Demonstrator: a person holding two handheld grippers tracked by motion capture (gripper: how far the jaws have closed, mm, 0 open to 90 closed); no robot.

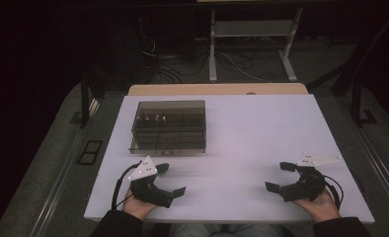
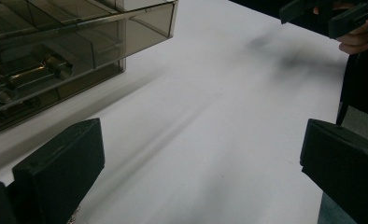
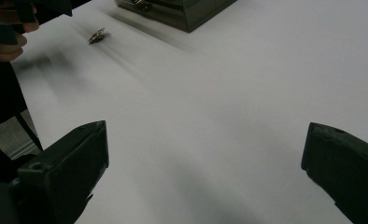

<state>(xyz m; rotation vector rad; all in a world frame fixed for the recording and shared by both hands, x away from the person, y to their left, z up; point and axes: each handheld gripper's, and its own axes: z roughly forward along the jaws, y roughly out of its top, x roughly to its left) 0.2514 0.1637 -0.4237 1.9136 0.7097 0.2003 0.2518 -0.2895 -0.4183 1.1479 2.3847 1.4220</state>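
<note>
A smoky see-through plastic box point(image 1: 169, 126) with compartments and small metal parts inside stands on the white table top point(image 1: 242, 133), left of centre. My left gripper point(image 1: 171, 179) rests near the front edge below the box, jaws wide open around bare table. My right gripper point(image 1: 280, 177) lies at the front right, also open and empty. In the left gripper view the box point(image 2: 56, 56) is at the upper left, beyond the open left gripper point(image 2: 201, 177). The right gripper view looks past the open right gripper point(image 3: 205, 177) to the box point(image 3: 177, 9) and a small brass-coloured piece point(image 3: 96, 35) lying near it.
The other hand and its gripper point(image 2: 331, 14) show far off in the left gripper view, and likewise a hand point(image 3: 4, 32) in the right gripper view. Behind the table are a wooden edge point(image 1: 217, 89), desk legs point(image 1: 212, 49) and floor cables. Dark floor flanks both sides.
</note>
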